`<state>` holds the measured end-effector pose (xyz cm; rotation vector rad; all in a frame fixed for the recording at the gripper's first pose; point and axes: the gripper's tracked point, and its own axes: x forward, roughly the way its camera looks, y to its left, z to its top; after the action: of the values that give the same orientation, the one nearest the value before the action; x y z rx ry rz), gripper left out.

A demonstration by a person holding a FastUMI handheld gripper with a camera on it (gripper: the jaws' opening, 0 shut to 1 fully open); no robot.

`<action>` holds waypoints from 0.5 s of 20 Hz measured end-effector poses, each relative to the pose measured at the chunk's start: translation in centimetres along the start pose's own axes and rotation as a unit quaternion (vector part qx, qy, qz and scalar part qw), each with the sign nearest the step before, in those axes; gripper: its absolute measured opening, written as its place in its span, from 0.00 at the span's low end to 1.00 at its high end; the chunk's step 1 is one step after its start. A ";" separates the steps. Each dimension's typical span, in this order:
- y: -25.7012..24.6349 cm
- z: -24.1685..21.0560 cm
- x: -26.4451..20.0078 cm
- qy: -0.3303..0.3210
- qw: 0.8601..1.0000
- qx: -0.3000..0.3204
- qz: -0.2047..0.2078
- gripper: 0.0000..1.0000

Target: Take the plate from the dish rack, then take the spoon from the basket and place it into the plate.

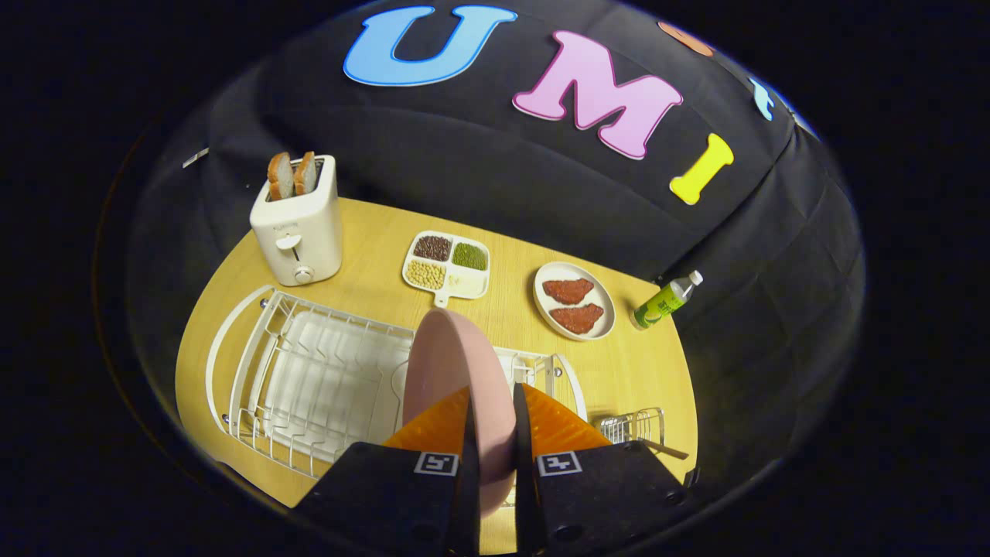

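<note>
Closed tight on the round pink plate (452, 379), the gripper (492, 433), one finger on each flat side, plate standing on its edge between them. Plate up above the white wire dish rack (309, 379), right over the rack's end nearest the basket. Hard to tell if the plate's bottom edge touches the rack or hangs free. Rack lying flat on the light wooden table (642, 363), with a white ribbed tray inside. Just past the rack's end, beside the fingers, a small wire basket (634, 425) with a thin handle (665, 447) sticking out, most likely the spoon, but too small to be sure. Beyond the rack, at the back of the table, a white toaster (298, 224) with two slices of bread (292, 175) poking out of the top. Next to the toaster, a white tray with four little boxes (447, 264) of seeds, dark, green and pale. Further along, a round white dish (574, 300) with two red-brown pieces of meat on top. Near that dish, by the table's far edge, a green bottle with a white cap (665, 300), leaning over to one side.
</note>
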<state>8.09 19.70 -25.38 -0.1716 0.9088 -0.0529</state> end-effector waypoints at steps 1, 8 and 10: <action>-0.2 0.5 -0.4 -0.008 1.000 0.001 0.004 0.22; -2.5 0.9 -2.7 -0.023 0.997 0.050 0.054 0.22; -3.5 0.8 -4.0 -0.030 0.994 0.074 0.082 0.22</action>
<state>6.33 16.83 -21.21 0.0383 0.8537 0.0369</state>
